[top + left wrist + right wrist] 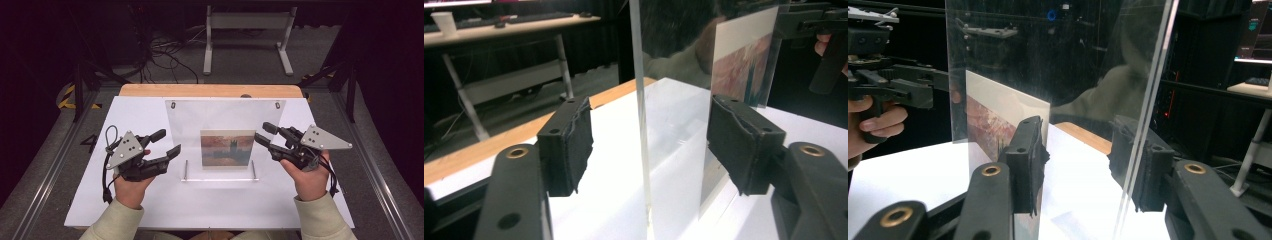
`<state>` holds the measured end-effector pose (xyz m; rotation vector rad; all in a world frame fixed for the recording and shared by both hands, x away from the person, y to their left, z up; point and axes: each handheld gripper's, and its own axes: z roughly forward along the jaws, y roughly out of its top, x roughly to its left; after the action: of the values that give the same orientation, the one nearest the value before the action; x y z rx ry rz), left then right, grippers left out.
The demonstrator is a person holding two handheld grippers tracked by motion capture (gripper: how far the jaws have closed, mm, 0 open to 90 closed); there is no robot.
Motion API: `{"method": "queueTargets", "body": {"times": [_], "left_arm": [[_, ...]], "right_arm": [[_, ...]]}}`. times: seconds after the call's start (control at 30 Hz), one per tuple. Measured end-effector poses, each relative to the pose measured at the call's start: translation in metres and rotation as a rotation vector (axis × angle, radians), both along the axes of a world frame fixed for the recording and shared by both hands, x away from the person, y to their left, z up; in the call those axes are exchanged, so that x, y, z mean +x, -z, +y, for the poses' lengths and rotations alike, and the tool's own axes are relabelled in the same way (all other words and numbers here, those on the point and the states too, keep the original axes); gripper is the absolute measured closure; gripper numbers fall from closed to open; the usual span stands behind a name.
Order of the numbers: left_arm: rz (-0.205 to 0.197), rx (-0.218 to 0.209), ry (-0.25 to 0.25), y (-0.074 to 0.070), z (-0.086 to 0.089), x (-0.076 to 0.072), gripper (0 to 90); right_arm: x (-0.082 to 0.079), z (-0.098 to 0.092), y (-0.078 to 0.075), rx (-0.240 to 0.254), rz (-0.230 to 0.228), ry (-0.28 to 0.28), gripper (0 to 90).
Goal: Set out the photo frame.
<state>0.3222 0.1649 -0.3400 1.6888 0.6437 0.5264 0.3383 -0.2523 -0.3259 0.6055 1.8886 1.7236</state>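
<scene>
A clear acrylic panel stands upright mid-table on two thin metal feet, with a small painted picture held low in it. My left gripper is open at the panel's left edge. In the left gripper view that edge runs between the gripper's spread pads, and the picture shows beyond. My right gripper is open at the panel's right edge. In the right gripper view the edge passes close to the right pad, and the gripper has the picture to its left.
The white table top has a wooden strip along its far edge. Behind it on the floor are cables and a grey metal stand. A desk with a cup stands off to the side.
</scene>
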Motion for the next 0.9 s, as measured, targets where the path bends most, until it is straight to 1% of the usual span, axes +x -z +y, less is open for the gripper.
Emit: {"method": "queueTargets", "body": {"times": [0.03,0.1,0.13,0.23,0.27,0.37,0.4,0.47,0.5,0.57,0.6,0.77,0.8,0.83,0.9], "left_arm": [[0.006,0.003,-0.004,0.001,0.002,0.000,33.3],[0.029,0.005,-0.019,0.005,0.007,0.001,32.5],[0.029,0.005,-0.019,0.005,0.007,0.001,32.2],[0.055,0.012,-0.037,0.009,0.013,0.002,31.8],[0.066,0.013,-0.038,0.011,0.015,0.002,31.6],[0.084,0.012,-0.041,0.013,0.019,0.003,30.8],[0.090,0.005,-0.044,0.014,0.020,0.004,30.4],[0.095,0.009,-0.046,0.015,0.020,0.004,29.6],[0.095,0.009,-0.046,0.015,0.020,0.004,29.3],[0.098,0.011,-0.046,0.016,0.020,0.005,28.9],[0.103,0.010,-0.044,0.016,0.020,0.004,28.3],[0.107,0.022,-0.039,0.017,0.022,0.004,26.5],[0.110,0.031,-0.042,0.017,0.024,0.003,26.0],[0.110,0.031,-0.042,0.017,0.024,0.003,25.6],[0.106,0.038,-0.043,0.017,0.029,0.002,25.3]], "right_arm": [[0.002,0.000,0.001,0.001,0.006,0.001,53.8],[0.006,0.000,0.003,-0.004,0.010,0.010,53.0],[0.006,0.000,0.003,-0.004,0.010,0.010,53.0],[0.011,0.002,0.005,-0.008,0.026,0.024,49.5],[0.013,0.002,0.007,-0.007,0.028,0.029,48.6],[0.017,0.003,0.008,0.000,0.037,0.025,48.4],[0.018,0.003,0.008,-0.003,0.037,0.025,47.8],[0.020,0.004,0.008,-0.010,0.029,0.035,42.4],[0.020,0.004,0.008,-0.010,0.029,0.035,42.4],[0.020,0.004,0.008,-0.019,0.031,0.048,38.7],[0.020,0.004,0.007,-0.019,0.027,0.058,34.8],[0.016,0.002,0.003,-0.029,0.029,0.066,30.4],[0.013,0.000,0.000,-0.047,0.026,0.077,28.3],[0.013,0.000,0.000,-0.047,0.026,0.077,28.3],[0.009,-0.004,-0.003,-0.076,0.025,0.097,26.5]]}}
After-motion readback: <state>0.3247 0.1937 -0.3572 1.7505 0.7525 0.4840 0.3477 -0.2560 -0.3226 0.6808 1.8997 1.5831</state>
